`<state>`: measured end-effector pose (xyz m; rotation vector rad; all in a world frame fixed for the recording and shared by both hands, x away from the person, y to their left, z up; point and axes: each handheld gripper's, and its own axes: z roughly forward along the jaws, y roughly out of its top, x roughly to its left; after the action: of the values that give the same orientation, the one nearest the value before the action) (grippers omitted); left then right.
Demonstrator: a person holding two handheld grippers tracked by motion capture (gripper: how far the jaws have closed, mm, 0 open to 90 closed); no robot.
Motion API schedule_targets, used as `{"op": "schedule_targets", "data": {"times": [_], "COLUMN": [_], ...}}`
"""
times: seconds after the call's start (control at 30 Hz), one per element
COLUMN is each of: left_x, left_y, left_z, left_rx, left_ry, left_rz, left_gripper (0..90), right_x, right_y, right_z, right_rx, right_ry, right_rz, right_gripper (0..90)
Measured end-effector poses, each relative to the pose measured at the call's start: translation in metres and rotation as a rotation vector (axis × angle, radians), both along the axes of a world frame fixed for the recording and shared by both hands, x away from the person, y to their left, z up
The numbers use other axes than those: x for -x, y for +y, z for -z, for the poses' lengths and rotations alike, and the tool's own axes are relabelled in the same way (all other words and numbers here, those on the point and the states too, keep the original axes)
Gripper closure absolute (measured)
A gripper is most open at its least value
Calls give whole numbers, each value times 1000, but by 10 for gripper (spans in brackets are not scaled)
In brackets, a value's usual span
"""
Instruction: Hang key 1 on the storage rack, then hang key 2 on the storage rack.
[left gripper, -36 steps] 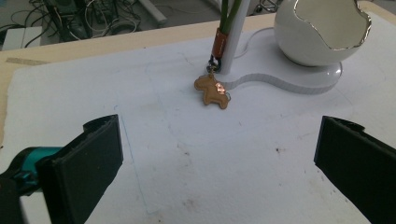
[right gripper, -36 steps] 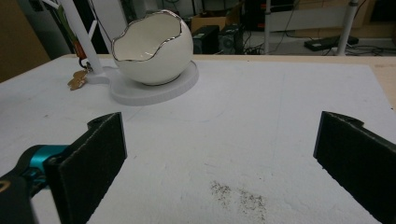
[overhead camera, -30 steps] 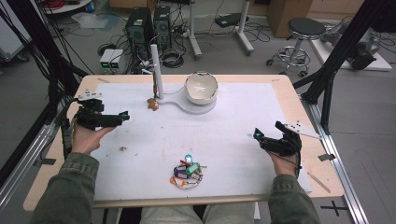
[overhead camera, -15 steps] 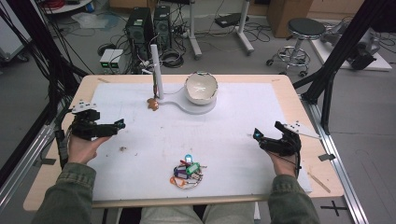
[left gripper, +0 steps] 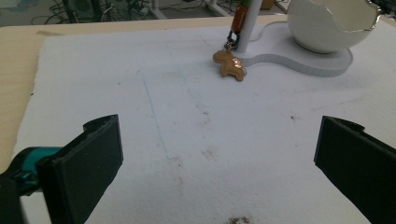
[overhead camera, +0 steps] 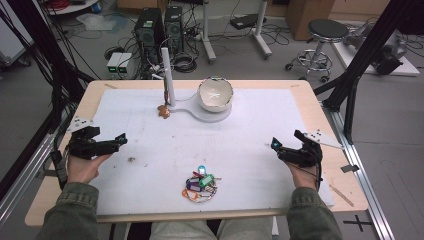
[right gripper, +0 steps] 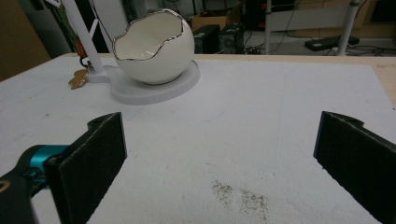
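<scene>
The left hand-held gripper rests at the left edge of the tabletop, jaws spread wide with nothing between them. The right hand-held gripper sits at the right edge, jaws likewise spread and empty. Between them, near the front edge of the white mat, lies a bunch of colourful keyrings, well apart from both. Farther back stands an egg-shaped bowl on its white stand, with a brown charm hanging at the post.

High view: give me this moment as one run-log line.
left tongs: open, empty | right tongs: open, empty | bunch of key rings: near table edge, between both, untouched | egg-shaped bowl: on white stand, far side
</scene>
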<state>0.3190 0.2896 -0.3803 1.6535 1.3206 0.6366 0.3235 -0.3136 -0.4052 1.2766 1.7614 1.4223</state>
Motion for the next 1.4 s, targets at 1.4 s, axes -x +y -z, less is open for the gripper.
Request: {"op": "schedule_targets", "data": {"times": [1.4], "left_x": [21], "left_y": [25], "left_z": [33], "left_rx": [60], "left_ry": [1], "left_rz": [-44], "left_gripper": [17], "right_x": [0], "right_y": [11], "right_z": [-4], "right_rx": [28], "right_ry": [-6], "right_rz": [-40], "right_gripper": [16]}}
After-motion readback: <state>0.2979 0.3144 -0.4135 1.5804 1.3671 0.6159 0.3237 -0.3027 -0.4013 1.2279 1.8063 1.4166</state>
